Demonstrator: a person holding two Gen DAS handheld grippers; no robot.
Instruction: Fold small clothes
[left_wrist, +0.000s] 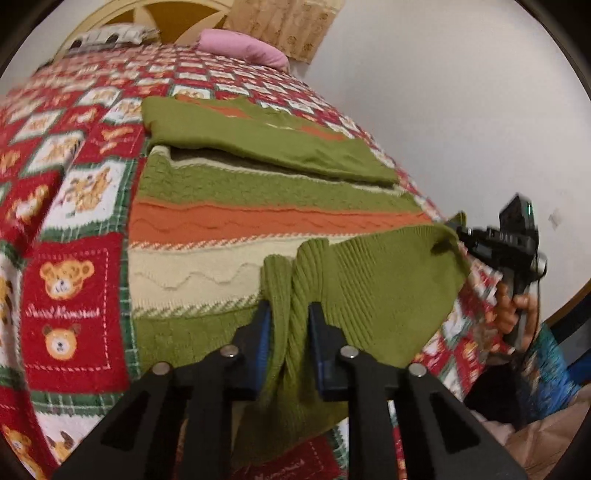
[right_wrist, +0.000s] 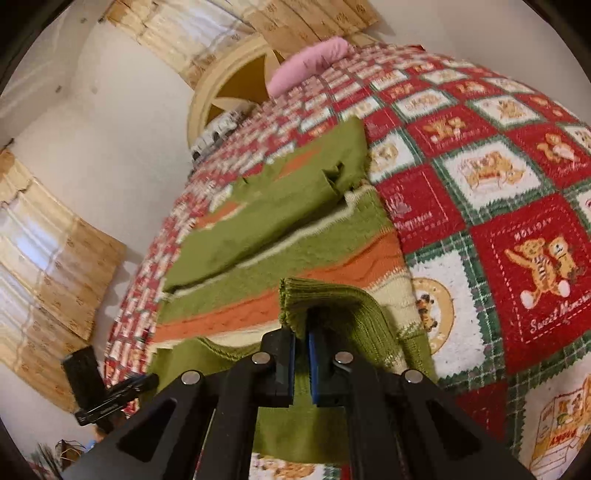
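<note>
On the left we are seeing the red teddy-bear quilt (left_wrist: 66, 280) lying under a striped green, orange and cream knit sweater (left_wrist: 236, 221), which is lying flat with one sleeve folded across it. Our left gripper (left_wrist: 290, 325) is pinching the ribbed green hem, jaws narrow with knit bunching between them. Further right, our right gripper (right_wrist: 301, 343) is clamping the other ribbed edge (right_wrist: 332, 299), nearly closed.
</note>
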